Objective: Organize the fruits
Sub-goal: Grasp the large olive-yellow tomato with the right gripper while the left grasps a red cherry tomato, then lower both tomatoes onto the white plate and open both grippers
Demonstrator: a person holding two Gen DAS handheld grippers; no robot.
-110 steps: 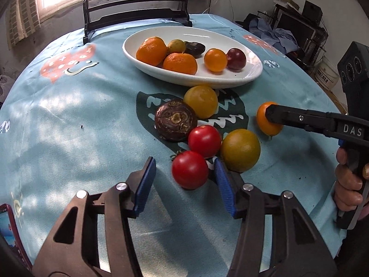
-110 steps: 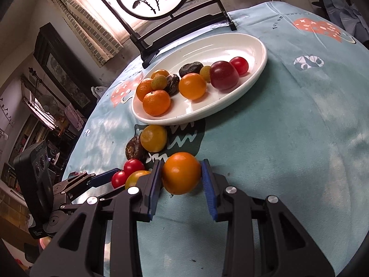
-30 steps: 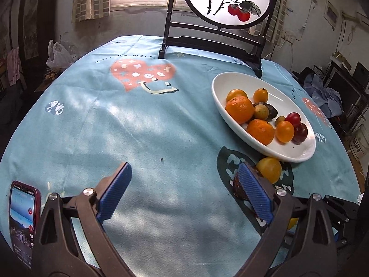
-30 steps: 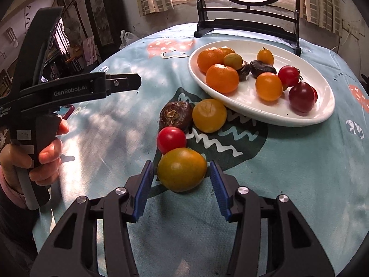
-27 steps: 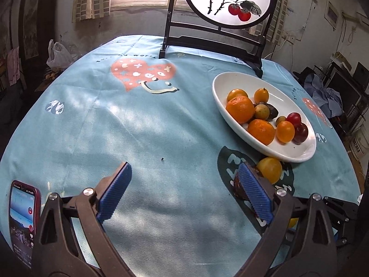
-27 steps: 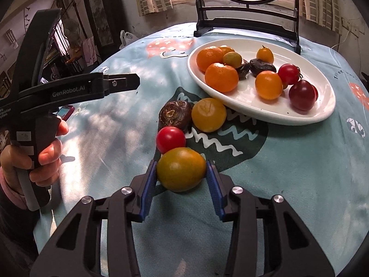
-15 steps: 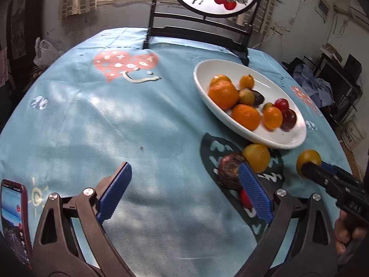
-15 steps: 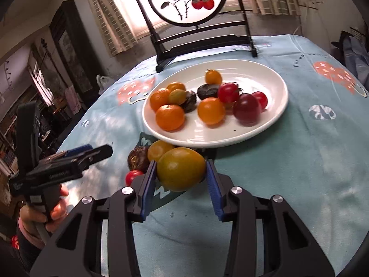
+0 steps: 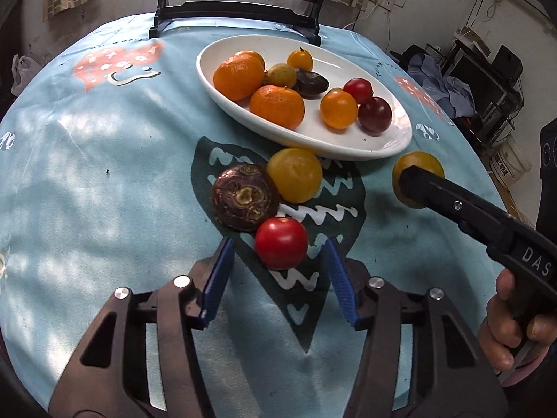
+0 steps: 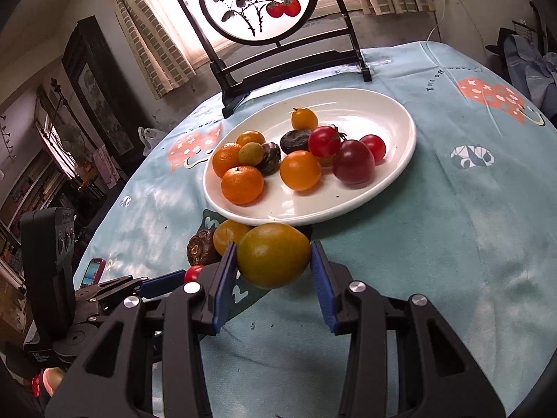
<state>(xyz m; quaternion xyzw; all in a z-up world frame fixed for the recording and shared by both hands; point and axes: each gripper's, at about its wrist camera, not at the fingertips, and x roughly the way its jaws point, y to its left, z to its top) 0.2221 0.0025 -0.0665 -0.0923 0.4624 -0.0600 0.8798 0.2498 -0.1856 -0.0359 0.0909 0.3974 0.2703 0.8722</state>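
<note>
- Left wrist view: since a second ago our left gripper [image 9: 278,271] has swung from bare cloth onto the red tomato [image 9: 281,242]. Its jaws are closing, the tomato between them, pads not yet touching.
- We judge this the grasp step; next the pads must meet the tomato without nudging the brown fruit [image 9: 245,196] touching it.
- Loose on the cloth here: one red tomato, one brown fruit, one yellow tomato [image 9: 294,175].
- Right wrist view: our right gripper [image 10: 273,271] has lifted its olive-yellow tomato [image 10: 273,255] to just short of the plate [image 10: 400,160], pads clamped on both sides.
- Next it must clear the rim and release.
- On the plate we count eleven fruits, perhaps one more hidden.
</note>
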